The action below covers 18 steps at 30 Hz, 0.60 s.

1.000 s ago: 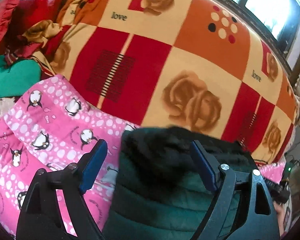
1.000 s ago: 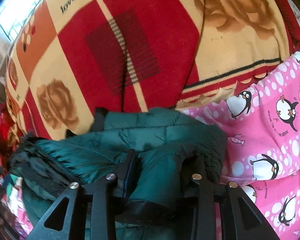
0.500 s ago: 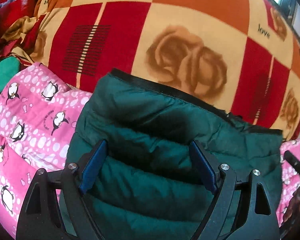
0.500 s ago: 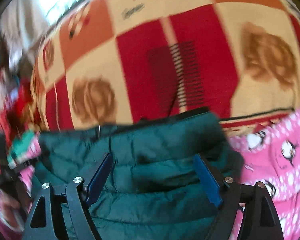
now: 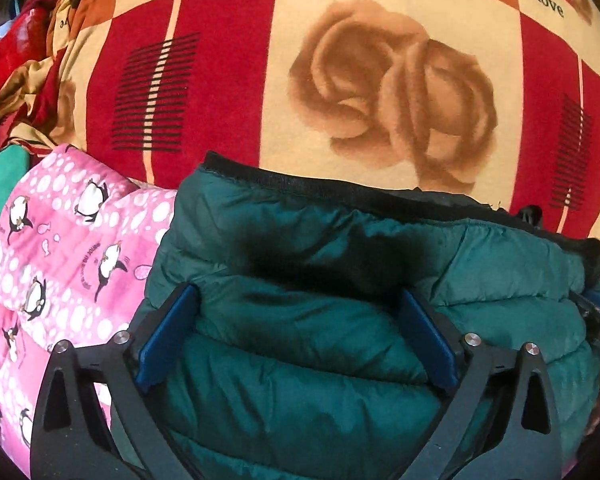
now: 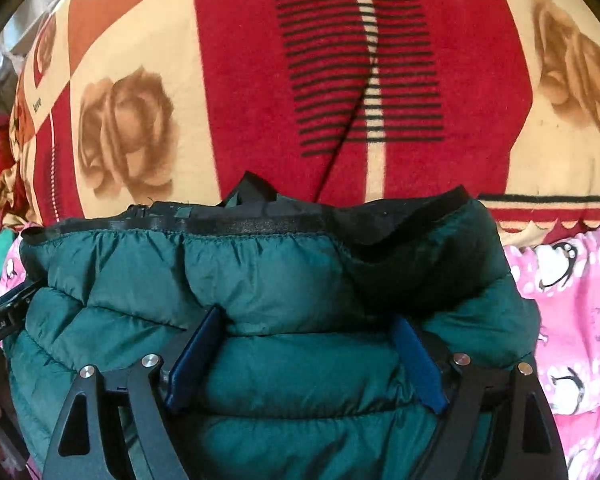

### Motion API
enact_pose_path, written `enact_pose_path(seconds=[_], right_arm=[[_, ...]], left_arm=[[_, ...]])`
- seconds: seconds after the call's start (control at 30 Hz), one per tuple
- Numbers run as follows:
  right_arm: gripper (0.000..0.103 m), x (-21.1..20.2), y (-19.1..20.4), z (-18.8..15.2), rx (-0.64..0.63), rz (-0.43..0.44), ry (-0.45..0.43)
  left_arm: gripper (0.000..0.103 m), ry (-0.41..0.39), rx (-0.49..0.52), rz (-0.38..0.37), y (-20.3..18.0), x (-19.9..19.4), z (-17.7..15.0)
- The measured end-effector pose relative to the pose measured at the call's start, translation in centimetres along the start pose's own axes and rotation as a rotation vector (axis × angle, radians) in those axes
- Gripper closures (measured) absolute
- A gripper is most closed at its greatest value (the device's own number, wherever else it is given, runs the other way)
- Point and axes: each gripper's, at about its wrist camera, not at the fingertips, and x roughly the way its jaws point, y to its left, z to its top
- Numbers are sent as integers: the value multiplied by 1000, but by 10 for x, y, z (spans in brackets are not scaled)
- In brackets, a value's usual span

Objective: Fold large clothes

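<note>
A dark green quilted puffer jacket (image 5: pixel 280 232) lies bundled on the bed, its black hem band turned toward the blanket. My left gripper (image 5: pixel 298 294) hangs just over its left part, jaws opening wide, with a puffed ridge of the jacket between the blue pads (image 5: pixel 168 340). In the right wrist view the same jacket (image 6: pixel 260 272) fills the lower half. My right gripper (image 6: pixel 306 316) is also opening, and a padded ridge bulges between its pads (image 6: pixel 196 356) without being pinched. A black strap end pokes up behind the hem.
A red, orange and cream rose-print blanket (image 5: pixel 220 80) covers the bed beyond the jacket. A pink penguin quilt (image 5: pixel 80 260) lies beside it, also at the right (image 6: pixel 572 300). Crumpled red and teal clothes (image 5: pixel 8 160) are piled at far left. The other gripper's tip shows at each frame's edge.
The right gripper, shut on a fold of the jacket a second ago, has let go and spread wide. Both cameras have come lower and closer, and the left jaws have widened.
</note>
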Motion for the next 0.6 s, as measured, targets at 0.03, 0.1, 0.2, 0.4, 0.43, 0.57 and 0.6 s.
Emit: enact_pose_path(seconds=[0.03, 0.1, 0.2, 0.4, 0.43, 0.57, 0.6], right_arm=[[20, -10, -1, -1, 12, 19, -27], [20, -25, 2, 1, 40, 54, -81], [20, -32, -5, 4, 66, 50, -113], [19, 7, -22, 7, 107, 11, -26], [18, 9, -21, 7, 107, 6, -29], [17, 15, -14, 2, 96, -13, -21], [17, 14, -12, 3, 99, -9, -18]], left_arm=[[3, -4, 3, 0, -1, -1, 0], [3, -12, 0, -9, 1, -1, -1], [3, -14, -4, -10, 1, -1, -1], [3, -16, -2, -7, 1, 0, -1], [2, -15, -1, -5, 1, 0, 0], [2, -16, 2, 0, 1, -1, -1], [2, -15, 3, -1, 1, -3, -1]])
